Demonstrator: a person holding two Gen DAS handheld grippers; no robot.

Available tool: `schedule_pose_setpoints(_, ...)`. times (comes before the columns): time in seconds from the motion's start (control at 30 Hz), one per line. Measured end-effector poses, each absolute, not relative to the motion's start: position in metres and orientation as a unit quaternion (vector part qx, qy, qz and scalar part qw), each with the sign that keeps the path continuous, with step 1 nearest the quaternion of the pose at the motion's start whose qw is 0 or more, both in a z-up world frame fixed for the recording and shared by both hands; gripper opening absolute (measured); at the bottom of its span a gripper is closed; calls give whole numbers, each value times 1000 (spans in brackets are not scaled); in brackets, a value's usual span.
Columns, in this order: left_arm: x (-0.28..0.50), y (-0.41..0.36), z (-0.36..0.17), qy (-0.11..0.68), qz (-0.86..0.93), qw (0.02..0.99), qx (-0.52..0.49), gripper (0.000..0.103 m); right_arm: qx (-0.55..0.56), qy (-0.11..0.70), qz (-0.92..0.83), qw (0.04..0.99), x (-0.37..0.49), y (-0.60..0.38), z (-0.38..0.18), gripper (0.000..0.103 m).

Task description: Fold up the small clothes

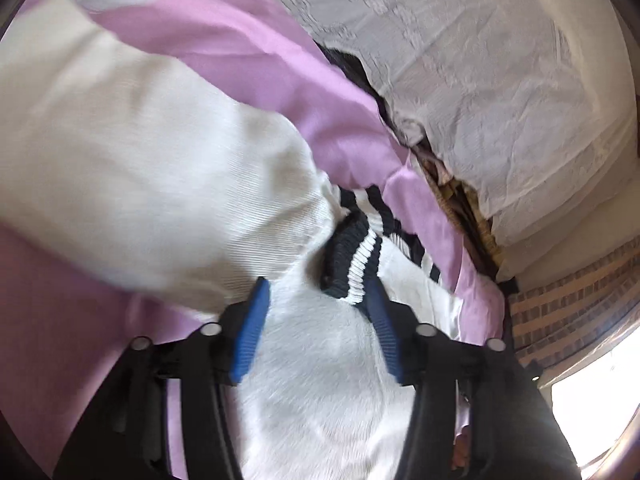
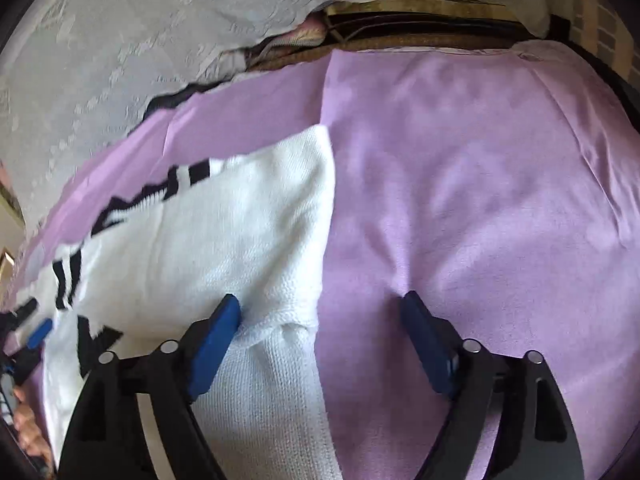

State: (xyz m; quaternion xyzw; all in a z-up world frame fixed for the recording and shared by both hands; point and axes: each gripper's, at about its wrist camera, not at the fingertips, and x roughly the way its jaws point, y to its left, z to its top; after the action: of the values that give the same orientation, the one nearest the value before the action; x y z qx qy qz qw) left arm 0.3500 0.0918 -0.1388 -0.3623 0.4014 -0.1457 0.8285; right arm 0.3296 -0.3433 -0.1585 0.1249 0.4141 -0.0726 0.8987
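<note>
A white knit sweater (image 2: 224, 240) with black stripes lies on a lilac sheet (image 2: 460, 200). In the left wrist view its sleeve (image 1: 160, 160) is laid across the body, ending in a black cuff with a white stripe (image 1: 352, 264). My left gripper (image 1: 318, 284) stands open just over the sweater; the cuff lies against its right fingertip (image 1: 376, 296), not pinched. My right gripper (image 2: 320, 298) is wide open over the sweater's folded right edge. Its left fingertip (image 2: 228, 312) rests on the knit and the right one sits on the sheet.
A white lace cloth (image 2: 140, 40) covers the far side, with a woven brown edge (image 2: 400, 44) between it and the sheet. A brick-patterned wall (image 1: 572, 292) and a bright window (image 1: 592, 412) are at the right. A hand (image 2: 28, 432) shows at the left edge.
</note>
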Motion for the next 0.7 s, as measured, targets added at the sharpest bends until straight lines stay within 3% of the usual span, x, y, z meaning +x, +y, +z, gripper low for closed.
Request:
schedule_pose_setpoints(0.1, 322, 131, -131, 378, -116, 837, -377, 63, 117, 413, -71, 901, 328, -338, -156, 93)
schedule_pose_setpoints(0.33, 285, 234, -122, 344, -3, 857, -383, 70, 239, 347, -57, 905, 288, -372, -151, 93)
schedule_pose_setpoints(0.53, 302, 322, -142, 315, 63, 837, -443, 71, 332, 298, -60, 893, 248, -398, -159, 77)
schedule_pose_setpoints(0.7, 329, 347, -155, 305, 48, 833, -459, 71, 332, 306, -55, 891, 251, -396, -163, 79)
